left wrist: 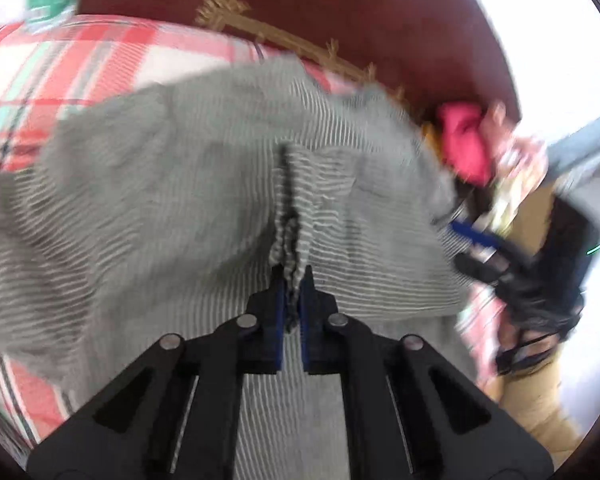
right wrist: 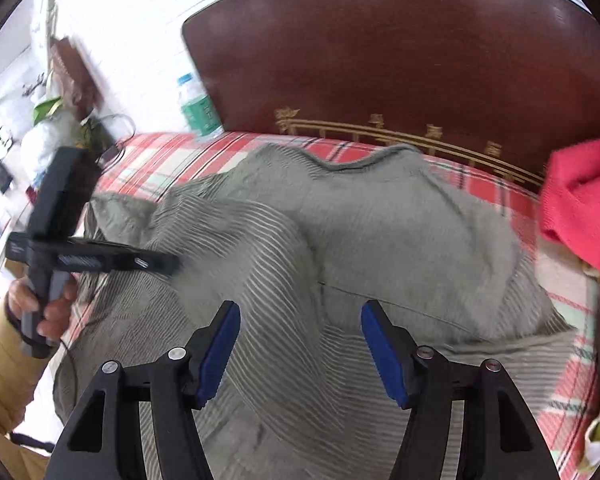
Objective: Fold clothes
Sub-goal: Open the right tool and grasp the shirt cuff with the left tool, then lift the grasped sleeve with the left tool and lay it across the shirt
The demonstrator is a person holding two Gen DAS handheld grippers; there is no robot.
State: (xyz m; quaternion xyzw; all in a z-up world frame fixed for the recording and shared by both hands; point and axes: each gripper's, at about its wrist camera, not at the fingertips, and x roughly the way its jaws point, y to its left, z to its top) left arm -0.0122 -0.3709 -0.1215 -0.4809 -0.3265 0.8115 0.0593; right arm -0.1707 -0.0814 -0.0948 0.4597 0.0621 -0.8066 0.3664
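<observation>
Closest in, the left gripper (left wrist: 293, 280) has its blue pads pinched tight on a bunched ridge of the grey striped garment (left wrist: 204, 184), the cloth puckering up between them. The right gripper (right wrist: 300, 344) hangs over the same garment (right wrist: 340, 240) with its fingers spread wide, nothing between them, the pads clear of the fabric.

The garment lies rumpled across the red plaid bedcover (right wrist: 168, 156), its long axis running roughly side to side along the bed, one end trailing towards the left hand (right wrist: 46, 306) and the other towards the red cloth (right wrist: 580, 200). It is grey with thin pale stripes, creased and partly doubled over; its collar end cannot be told.

Beyond it stands the dark brown headboard (right wrist: 400, 52), with a plastic bottle (right wrist: 198, 106) beside it.
</observation>
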